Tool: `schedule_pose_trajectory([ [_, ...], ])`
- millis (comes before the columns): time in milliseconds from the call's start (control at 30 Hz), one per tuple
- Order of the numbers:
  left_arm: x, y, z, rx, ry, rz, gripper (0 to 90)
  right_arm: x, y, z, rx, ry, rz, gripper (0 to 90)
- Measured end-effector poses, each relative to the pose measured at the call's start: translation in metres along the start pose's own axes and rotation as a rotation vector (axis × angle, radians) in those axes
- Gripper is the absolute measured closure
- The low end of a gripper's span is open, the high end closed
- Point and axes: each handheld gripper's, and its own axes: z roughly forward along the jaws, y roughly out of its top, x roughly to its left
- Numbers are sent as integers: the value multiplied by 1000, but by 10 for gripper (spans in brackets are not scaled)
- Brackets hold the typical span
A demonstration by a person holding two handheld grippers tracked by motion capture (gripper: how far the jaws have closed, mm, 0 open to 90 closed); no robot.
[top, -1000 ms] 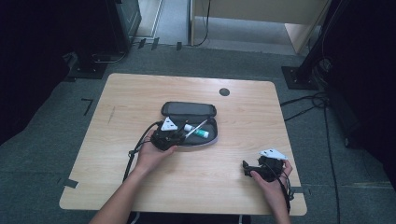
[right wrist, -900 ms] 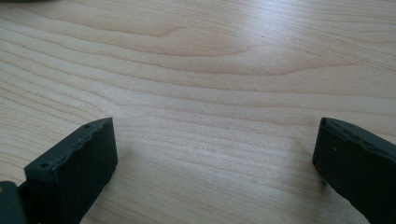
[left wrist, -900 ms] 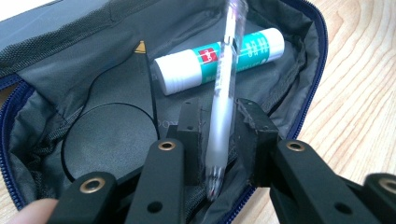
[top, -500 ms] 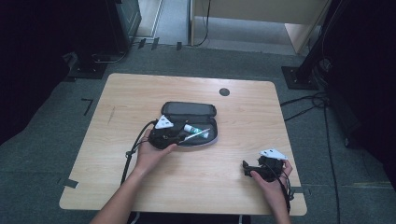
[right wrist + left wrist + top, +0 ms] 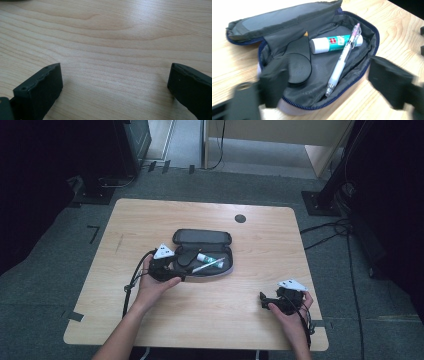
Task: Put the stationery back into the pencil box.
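An open black pencil case (image 5: 226, 269) lies at the middle of the wooden table (image 5: 210, 320). Inside it, the left gripper view shows a white pen (image 5: 340, 62), a white-and-green glue stick (image 5: 334, 43) and a flat black round-ended object (image 5: 298, 65). My left gripper (image 5: 175, 265) hovers at the case's left end. Its jaws have just been opening and now stand wide apart (image 5: 332, 86), with nothing pressed between them. My right gripper (image 5: 265, 301) rests near the table's front right, open over bare wood (image 5: 115, 82).
A round dark cable hole (image 5: 240, 218) sits near the table's far edge. The case's lid (image 5: 287, 15) is folded back on the far side. Dark equipment stands and cables lie on the floor around the table.
My left gripper has drawn back a little to the left, away from the case's inside. The right gripper has stayed put.
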Motion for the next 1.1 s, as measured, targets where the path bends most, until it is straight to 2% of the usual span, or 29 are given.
schedule_pose_trajectory([
  [233, 4, -7, -20, -34, 28, -8, 3, 0, 0, 0, 0, 0, 0, 0],
  [333, 5, -12, -27, -43, 49, 6, 0, 0, 0, 0, -1, 0, -2, 0],
  [367, 6, -14, -29, -44, 66, 2, 0, 0, 0, 0, -1, 0, -2, 0],
  [433, 10, -19, -34, -51, 75, -22, 0, 0, 0, 0, -1, 0, -2, 0],
  [500, 13, -24, -38, -55, 85, -30, 0, 0, 0, 0, -1, 0, -2, 0],
  [567, 16, -30, -42, -49, 91, -40, 0, 0, 0, 0, -1, 0, -2, 0],
  [633, 18, -35, -46, -51, 104, -27, 0, 0, 0, 0, 0, -1, -2, 0],
  [767, 22, -45, -54, -40, 132, -29, 0, 0, 0, 0, 0, 1, -3, 0],
  [933, 30, -58, -66, -34, 157, -54, 0, 0, 0, 0, 0, 1, -3, 0],
  [1100, 40, -74, -78, -14, 189, -62, 0, 0, 0, 0, 0, 1, -3, 0],
])
